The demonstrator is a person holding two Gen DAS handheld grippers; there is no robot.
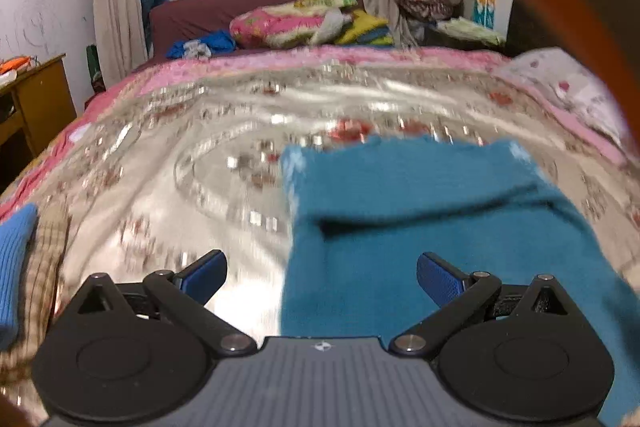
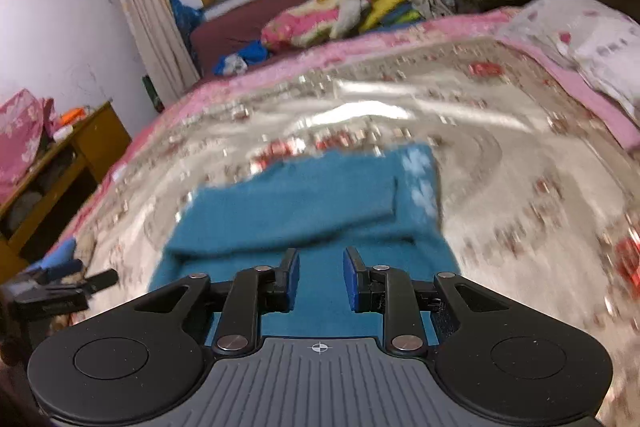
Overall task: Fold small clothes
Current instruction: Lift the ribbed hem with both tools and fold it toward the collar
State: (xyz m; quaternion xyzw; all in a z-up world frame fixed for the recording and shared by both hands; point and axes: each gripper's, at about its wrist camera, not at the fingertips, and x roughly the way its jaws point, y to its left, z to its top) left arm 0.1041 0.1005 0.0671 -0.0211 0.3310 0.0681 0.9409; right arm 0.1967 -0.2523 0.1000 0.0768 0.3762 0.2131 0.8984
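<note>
A teal knit garment (image 1: 420,227) lies partly folded on the floral bedspread (image 1: 180,155), with a flap folded over its far part. My left gripper (image 1: 322,281) is wide open and empty, hovering over the garment's near left edge. In the right wrist view the same garment (image 2: 304,203) lies under my right gripper (image 2: 321,277), whose blue pads stand a small gap apart with nothing between them. The left gripper (image 2: 60,287) shows at the left edge of that view.
A blue knit item (image 1: 14,267) and a checked cloth (image 1: 44,267) lie at the bed's left edge. A wooden cabinet (image 1: 36,99) stands left of the bed. A white floral pillow (image 1: 568,87) lies far right. A second bed with piled bedding (image 1: 304,15) stands behind.
</note>
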